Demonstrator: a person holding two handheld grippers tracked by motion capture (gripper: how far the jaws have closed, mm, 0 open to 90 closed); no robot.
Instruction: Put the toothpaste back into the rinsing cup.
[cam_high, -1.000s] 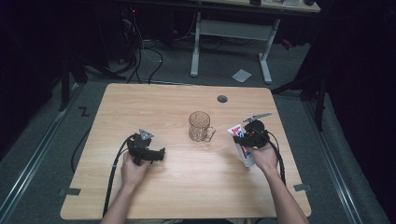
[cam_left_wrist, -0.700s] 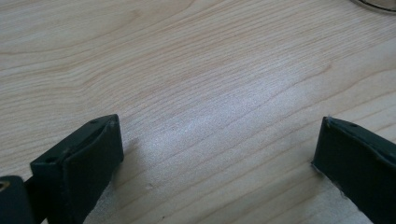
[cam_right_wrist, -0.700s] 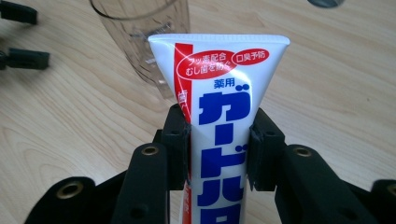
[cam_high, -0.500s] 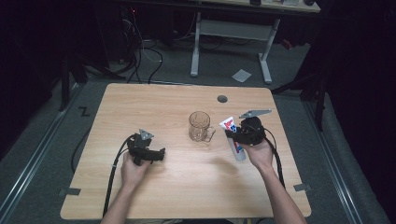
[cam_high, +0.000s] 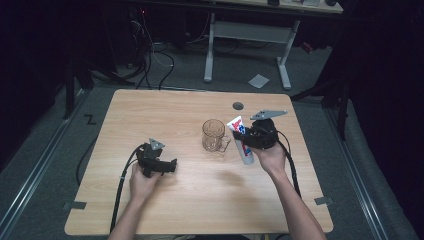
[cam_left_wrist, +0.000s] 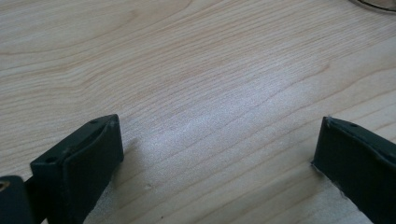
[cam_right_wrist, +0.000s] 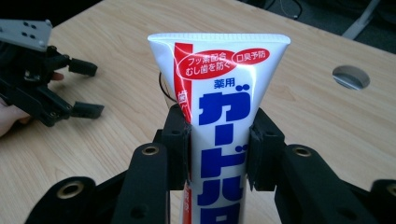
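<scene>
My right gripper (cam_high: 252, 137) is shut on a white toothpaste tube (cam_high: 239, 131) with blue and red print, gripping it mid-body, above the table just right of a clear glass mug (cam_high: 214, 135). In the right gripper view the tube (cam_right_wrist: 224, 84) stands between the two pads (cam_right_wrist: 180, 140), its flat crimped end uppermost. My left gripper (cam_high: 170, 166) rests on the table (cam_high: 150, 115) at the front left, jaws pointing right. The left gripper view shows its jaws wide apart (cam_left_wrist: 219, 149) over bare wood, with nothing between them. The left gripper (cam_right_wrist: 84, 88) also appears far left in the right gripper view.
A round cable hole (cam_high: 238, 106) sits in the tabletop behind the mug, also seen in the right gripper view (cam_right_wrist: 351, 77). The mug's base edge (cam_left_wrist: 373, 3) shows at the top right of the left gripper view. A desk frame (cam_high: 245, 45) stands on the floor beyond.
My right gripper has lifted the toothpaste tube off the table and carried it left, close beside the mug. The left gripper has stayed put.
</scene>
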